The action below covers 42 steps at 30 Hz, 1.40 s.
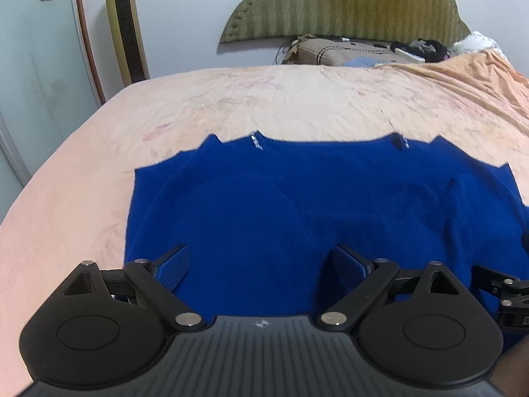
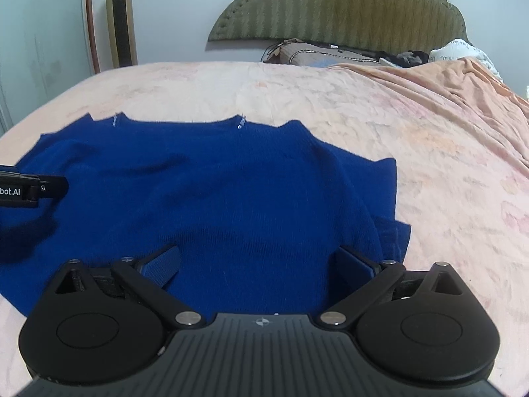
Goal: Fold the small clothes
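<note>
Blue knit sweater (image 1: pixel 297 205) lies spread flat on the bed (image 1: pixel 231 99), over a peach floral sheet, its far edge toward the green padded headboard (image 1: pixel 347 3). Left gripper (image 1: pixel 261 264) hangs over the sweater's left part, jaws spread wide, nothing between them. Right gripper (image 2: pixel 258 264) over the right part, jaws likewise spread, empty. Pillow (image 1: pixel 334 51) at the bed's head. Gold tower fan (image 1: pixel 124 26) by the wall.

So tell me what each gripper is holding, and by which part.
Nothing. The left gripper and right gripper both stand open over the blue garment.
</note>
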Motion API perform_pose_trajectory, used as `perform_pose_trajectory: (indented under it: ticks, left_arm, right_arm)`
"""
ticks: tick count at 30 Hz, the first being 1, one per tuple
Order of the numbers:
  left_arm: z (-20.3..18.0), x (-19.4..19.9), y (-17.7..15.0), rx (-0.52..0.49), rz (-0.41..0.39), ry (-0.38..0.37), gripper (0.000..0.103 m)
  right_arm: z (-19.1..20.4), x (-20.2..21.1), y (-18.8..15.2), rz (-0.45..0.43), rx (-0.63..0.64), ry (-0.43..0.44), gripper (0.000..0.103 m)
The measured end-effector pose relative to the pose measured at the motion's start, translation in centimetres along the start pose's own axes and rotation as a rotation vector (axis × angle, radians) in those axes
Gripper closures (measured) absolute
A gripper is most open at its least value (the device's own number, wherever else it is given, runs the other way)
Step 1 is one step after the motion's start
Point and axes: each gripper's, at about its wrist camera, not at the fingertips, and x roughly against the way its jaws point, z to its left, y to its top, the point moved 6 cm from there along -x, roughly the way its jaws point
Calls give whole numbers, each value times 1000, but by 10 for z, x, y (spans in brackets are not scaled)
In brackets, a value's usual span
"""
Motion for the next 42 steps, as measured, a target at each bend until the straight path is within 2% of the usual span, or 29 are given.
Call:
perform_pose_trajectory:
  ticks: [17,24,32,42]
  left_arm:
    - [-3,-2,-14,1,16,6,7]
    - [-1,-3,-20,18,-6,3,3]
    - [-2,-1,-31,27,-89,19,0]
    - [-4,4,-32,13,-77,37,0]
  right_arm:
    - [1,-1,-12,-71,-14,-22,0]
    - [0,0,-13,-78,-17,-22,0]
    - [1,0,-13,-77,-15,-26,0]
    - [4,4,-14,-77,-12,-47,0]
